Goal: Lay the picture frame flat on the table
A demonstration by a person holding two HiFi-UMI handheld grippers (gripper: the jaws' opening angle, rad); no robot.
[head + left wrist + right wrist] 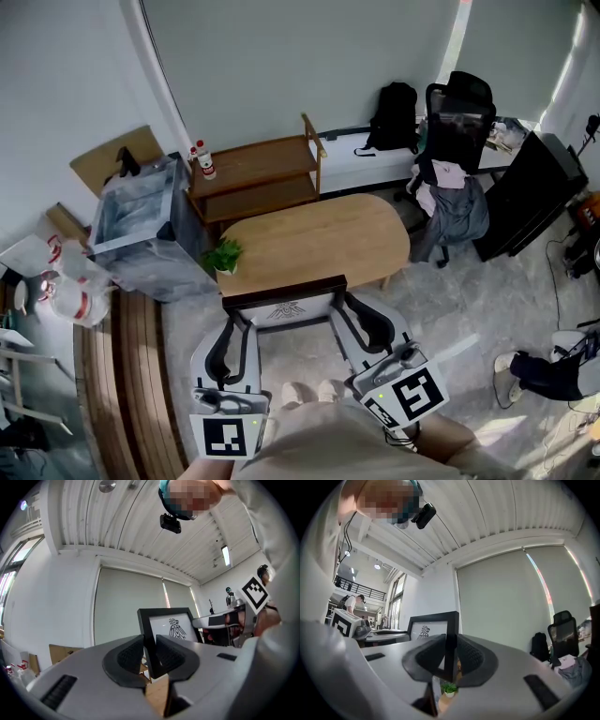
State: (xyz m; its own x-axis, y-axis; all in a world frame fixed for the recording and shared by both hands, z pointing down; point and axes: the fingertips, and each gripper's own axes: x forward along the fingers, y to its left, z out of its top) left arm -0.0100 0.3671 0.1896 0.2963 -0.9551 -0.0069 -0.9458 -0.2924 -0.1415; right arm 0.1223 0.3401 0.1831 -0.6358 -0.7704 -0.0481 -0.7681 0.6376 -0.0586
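Note:
A black picture frame [284,301] with a white print stands upright at the near edge of the oval wooden table [319,239]. My left gripper [234,323] is shut on the frame's left side, and my right gripper [349,314] is shut on its right side. In the left gripper view the frame [168,623] rises between the dark pads [129,656], its print facing me. In the right gripper view the frame's edge [451,641] sits pinched between the pads [471,656].
A small potted plant [223,255] sits on the table's left end. Behind stand a wooden shelf [255,178] with a bottle, a clear bin [141,225], an office chair [455,178] and a backpack [394,117]. A second person's shoes [534,361] are at right.

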